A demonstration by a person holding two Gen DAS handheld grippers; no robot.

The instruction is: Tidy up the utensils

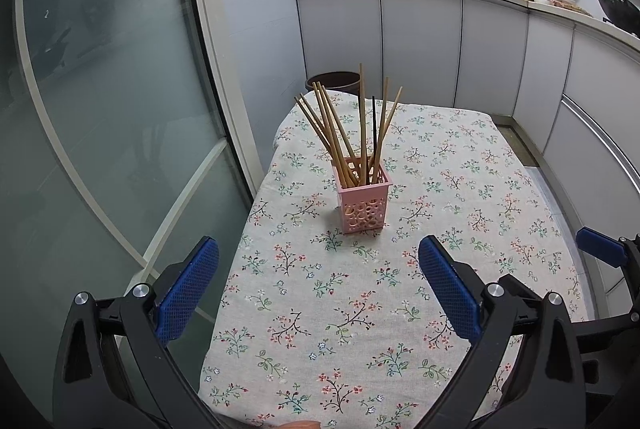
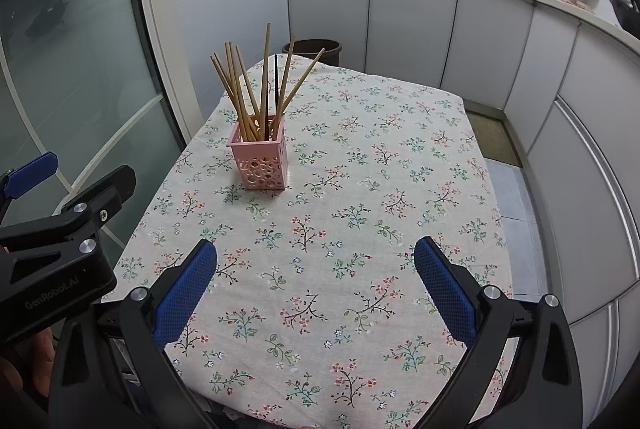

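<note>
A pink perforated holder (image 1: pixel 363 204) stands upright on the floral tablecloth (image 1: pixel 460 189), with several wooden chopsticks (image 1: pixel 338 133) and one black chopstick (image 1: pixel 374 133) standing in it. It also shows in the right wrist view (image 2: pixel 262 161), with the chopsticks (image 2: pixel 240 89) fanned out. My left gripper (image 1: pixel 318 269) is open and empty, above the near part of the table, short of the holder. My right gripper (image 2: pixel 316 269) is open and empty, to the right of the holder. The left gripper's body (image 2: pixel 60 229) shows at the left edge.
A frosted glass sliding door (image 1: pixel 100 109) runs along the table's left side. White cabinets (image 1: pixel 420 37) with a cluttered counter stand behind and to the right. A dark bin (image 1: pixel 332 80) stands beyond the table's far edge. A floor mat (image 2: pixel 494 139) lies right of the table.
</note>
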